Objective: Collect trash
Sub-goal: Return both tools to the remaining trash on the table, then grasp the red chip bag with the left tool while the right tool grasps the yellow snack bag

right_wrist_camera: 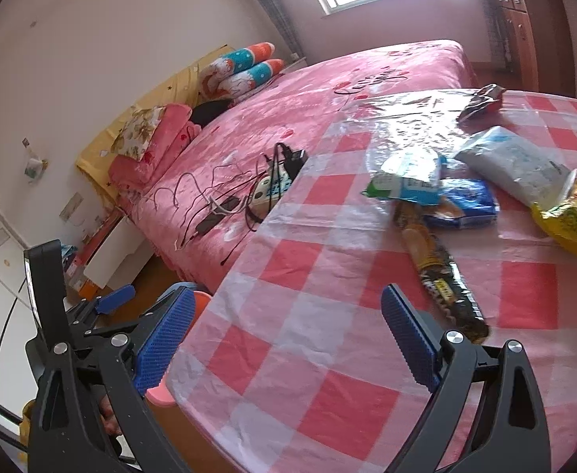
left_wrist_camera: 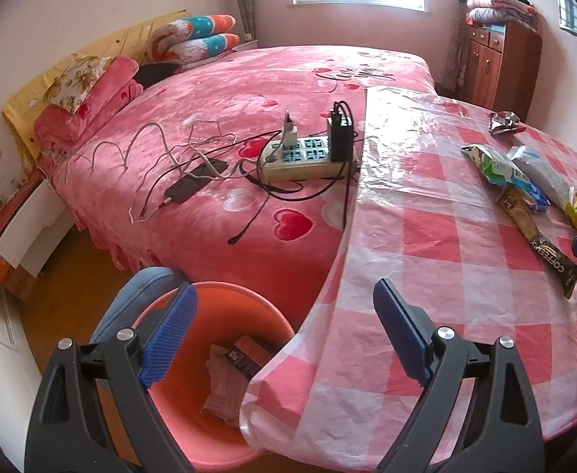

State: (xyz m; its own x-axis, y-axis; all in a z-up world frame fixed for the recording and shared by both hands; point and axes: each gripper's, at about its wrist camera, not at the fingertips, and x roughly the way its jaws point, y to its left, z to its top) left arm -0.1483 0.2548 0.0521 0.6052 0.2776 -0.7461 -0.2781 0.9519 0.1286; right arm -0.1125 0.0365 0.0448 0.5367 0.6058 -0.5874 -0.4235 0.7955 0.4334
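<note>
Several snack wrappers lie on the pink checked table (left_wrist_camera: pixel 426 260): a brown coffee stick (left_wrist_camera: pixel 540 244) (right_wrist_camera: pixel 438 272), a green-white bag (left_wrist_camera: pixel 493 165) (right_wrist_camera: pixel 402 181), a white bag (right_wrist_camera: pixel 513 165), a yellow bag (right_wrist_camera: pixel 572 216), a blue pack (right_wrist_camera: pixel 466 201) and a red foil wrapper (left_wrist_camera: pixel 505 122) at the far side. An orange bin (left_wrist_camera: pixel 194 406) stands beside the table's edge with wrappers (left_wrist_camera: pixel 229 378) inside. My left gripper (left_wrist_camera: pixel 284 303) hangs open and empty over the bin and the table's edge. My right gripper (right_wrist_camera: pixel 288 315) is open above the cloth, short of the coffee stick.
A bed with a pink blanket (left_wrist_camera: pixel 229 90) runs behind the table, with a power strip (left_wrist_camera: pixel 308 157), chargers and loose cables on it. A wooden cabinet (left_wrist_camera: pixel 497 67) stands at the back right. A knee in jeans (left_wrist_camera: pixel 138 295) is next to the bin.
</note>
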